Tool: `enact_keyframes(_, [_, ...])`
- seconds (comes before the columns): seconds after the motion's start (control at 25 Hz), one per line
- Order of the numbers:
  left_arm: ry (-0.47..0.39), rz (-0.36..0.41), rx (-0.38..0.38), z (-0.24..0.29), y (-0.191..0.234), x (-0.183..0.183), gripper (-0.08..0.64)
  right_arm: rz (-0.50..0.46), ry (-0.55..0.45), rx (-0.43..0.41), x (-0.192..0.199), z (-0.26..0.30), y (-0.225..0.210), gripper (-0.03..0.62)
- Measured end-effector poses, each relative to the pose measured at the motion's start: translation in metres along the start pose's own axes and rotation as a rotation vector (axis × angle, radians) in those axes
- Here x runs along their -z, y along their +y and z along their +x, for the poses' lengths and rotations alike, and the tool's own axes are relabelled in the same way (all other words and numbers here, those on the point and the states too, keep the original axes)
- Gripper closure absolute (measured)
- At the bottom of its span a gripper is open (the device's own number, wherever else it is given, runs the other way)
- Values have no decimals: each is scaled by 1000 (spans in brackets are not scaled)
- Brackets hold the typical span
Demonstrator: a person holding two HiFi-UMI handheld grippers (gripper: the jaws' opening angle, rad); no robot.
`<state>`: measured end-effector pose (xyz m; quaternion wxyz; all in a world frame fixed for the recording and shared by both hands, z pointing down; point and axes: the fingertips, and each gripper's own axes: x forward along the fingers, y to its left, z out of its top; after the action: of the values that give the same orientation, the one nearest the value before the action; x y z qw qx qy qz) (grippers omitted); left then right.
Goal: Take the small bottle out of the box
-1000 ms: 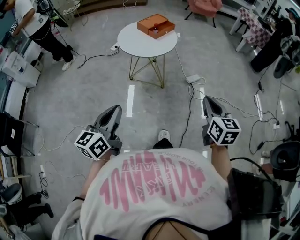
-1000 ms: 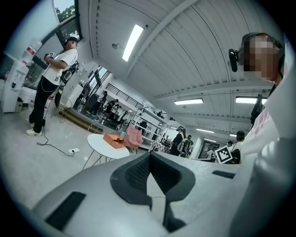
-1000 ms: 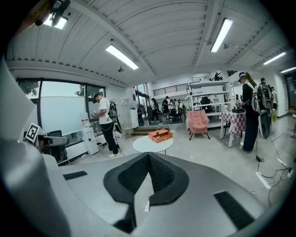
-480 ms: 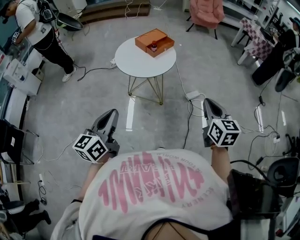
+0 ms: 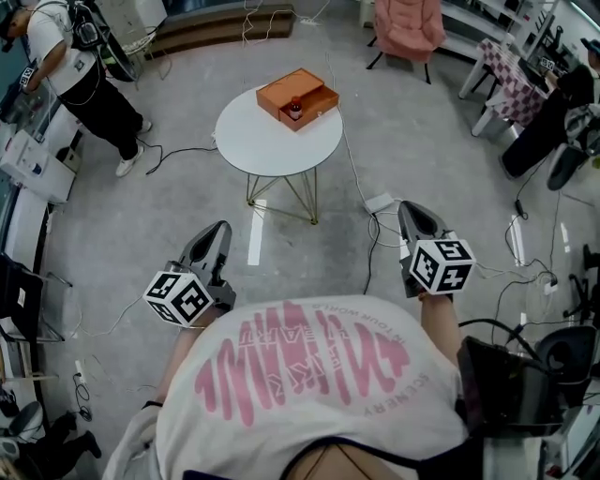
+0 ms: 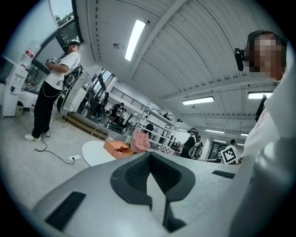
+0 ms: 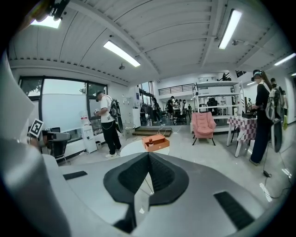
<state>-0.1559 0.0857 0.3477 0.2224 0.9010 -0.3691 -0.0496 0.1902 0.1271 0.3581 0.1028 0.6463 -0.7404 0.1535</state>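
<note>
An orange box with its drawer pulled out stands at the far side of a round white table. A small dark bottle with a red cap stands in the drawer. My left gripper and right gripper are held low over the floor, well short of the table, both shut and empty. The left gripper view shows its jaws together, with the box far off. In the right gripper view the jaws meet below the distant box and bottle.
Cables and a power strip lie on the grey floor between me and the table. A person stands at the far left by white cabinets. A pink armchair is behind the table, and a checkered table at the right.
The table and box have come closer and shifted left in the head view. Both grippers keep their place beside the body and stay shut.
</note>
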Motion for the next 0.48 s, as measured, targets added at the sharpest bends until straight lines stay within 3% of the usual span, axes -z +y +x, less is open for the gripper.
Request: enact_keyframes(0.48, [-7,-14,13,58,-4,8,552,-17,44,-10,5,22,-40,588])
